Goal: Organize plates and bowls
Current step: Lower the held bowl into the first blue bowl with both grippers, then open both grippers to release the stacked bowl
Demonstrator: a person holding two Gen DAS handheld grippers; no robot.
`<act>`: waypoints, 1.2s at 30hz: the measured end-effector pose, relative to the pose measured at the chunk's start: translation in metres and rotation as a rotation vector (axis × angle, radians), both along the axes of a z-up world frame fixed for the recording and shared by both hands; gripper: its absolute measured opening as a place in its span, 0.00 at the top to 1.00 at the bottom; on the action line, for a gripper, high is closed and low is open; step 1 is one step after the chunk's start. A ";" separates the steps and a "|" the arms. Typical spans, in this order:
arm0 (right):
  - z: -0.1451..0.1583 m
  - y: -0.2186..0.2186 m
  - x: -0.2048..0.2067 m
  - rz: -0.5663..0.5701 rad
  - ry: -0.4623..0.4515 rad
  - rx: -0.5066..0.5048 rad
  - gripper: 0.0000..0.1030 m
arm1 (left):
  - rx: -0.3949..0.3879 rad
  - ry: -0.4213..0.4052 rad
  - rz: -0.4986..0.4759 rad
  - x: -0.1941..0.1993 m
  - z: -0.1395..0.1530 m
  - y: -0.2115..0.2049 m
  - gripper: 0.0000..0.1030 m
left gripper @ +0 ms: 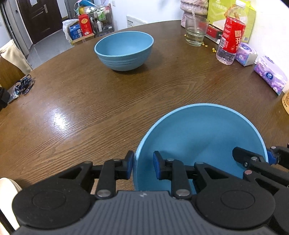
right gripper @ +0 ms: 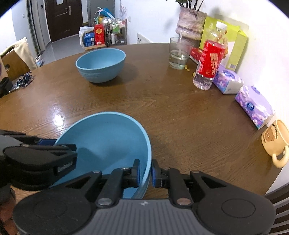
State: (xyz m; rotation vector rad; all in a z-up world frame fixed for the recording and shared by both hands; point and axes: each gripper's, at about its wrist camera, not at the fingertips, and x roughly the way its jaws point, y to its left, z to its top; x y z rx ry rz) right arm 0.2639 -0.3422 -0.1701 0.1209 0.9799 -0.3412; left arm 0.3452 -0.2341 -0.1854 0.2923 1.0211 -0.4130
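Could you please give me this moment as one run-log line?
near bowl: gripped | left hand-held gripper: shut on its rim | right hand-held gripper: shut on opposite rim | far bowl: on table

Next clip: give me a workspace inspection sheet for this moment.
Surface: round wooden table, glossy.
Job's things: near bowl between both grippers; far bowl upright, standing alone.
Clutter: glass, bottle, tissue packs, mug along the wall side.
Grippers: left hand-held gripper straddles the near bowl's rim, contact unclear; right hand-held gripper pinches that rim.
Cables: nothing seen; a blue lanyard lies at the table edge.
Surroundings: dark door, shelf rack.
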 end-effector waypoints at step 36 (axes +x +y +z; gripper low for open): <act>0.011 -0.013 -0.034 -0.033 -0.123 0.108 0.66 | -0.101 -0.033 0.069 -0.011 0.025 0.035 0.58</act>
